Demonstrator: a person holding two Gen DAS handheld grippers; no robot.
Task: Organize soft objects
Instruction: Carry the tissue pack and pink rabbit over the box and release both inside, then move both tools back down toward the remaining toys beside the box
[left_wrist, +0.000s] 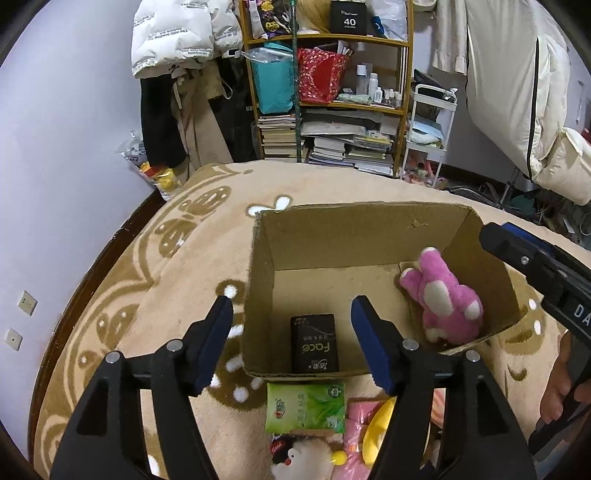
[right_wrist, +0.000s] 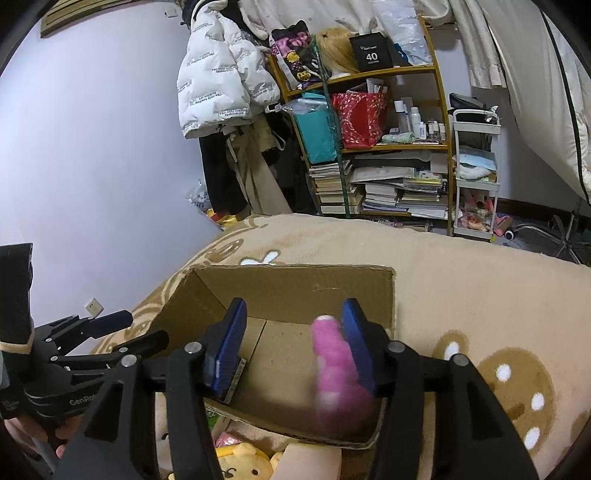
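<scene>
the cardboard box sat open on the beige patterned blanket, and both tools hung over its near edge. the left tool stood wide with nothing between its pads, the black tissue pack marked "face" lying flat on the box floor below it. the right tool was also parted, not gripping; the pink plush toy showed blurred against its right pad in the right wrist view, and whether it touched that pad could not be told. in the left wrist view the toy lay in the right part of the box, leaning on the low near-right wall. the likeliest trouble was that lean: the wall there looked low and bent, so a nudge from the right tool as it pulled away could tip the plush over the rim and back onto the blanket. fuzzy fabric might also snag on the pad and be dragged out. still outside, just near of the box, lay the green tissue pack, a pink packet, a white plush duck and a yellow plush bear, crowded together, so a wide grab at one could catch a neighbour or shove the light box along the soft blanket.
</scene>
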